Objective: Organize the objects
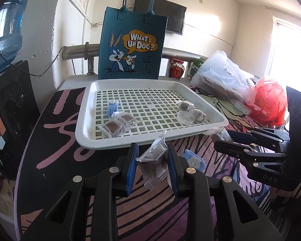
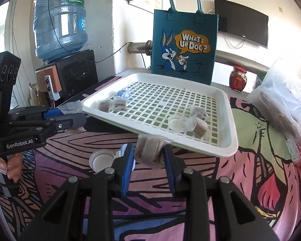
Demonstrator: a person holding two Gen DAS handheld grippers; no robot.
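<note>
A white slotted tray [image 1: 150, 140] [image 2: 228, 146] lies on the patterned table. In it lie wrapped brown snack packets on the left [image 1: 115, 125] [image 2: 110, 105] and right [image 1: 192, 110] [image 2: 198, 124], a small clear dish [image 1: 185, 117] [image 2: 177, 124] and a blue clip [image 1: 113, 108] [image 2: 123, 94]. My left gripper [image 1: 153, 160] is shut on a wrapped snack packet [image 1: 153, 158] just before the tray's near edge. My right gripper [image 2: 148, 156] is shut on another snack packet [image 2: 148, 152] at the tray's near rim.
A teal Bugs Bunny tote bag [image 1: 132, 40] [image 2: 183, 46] stands behind the tray. A red jar [image 1: 176, 68] [image 2: 238, 78], a clear plastic bag [image 1: 222, 76] [image 2: 287, 104] and a red bag [image 1: 271, 100] lie to the right. A white lid [image 2: 102, 159] and blue flower piece [image 1: 194, 161] lie on the table.
</note>
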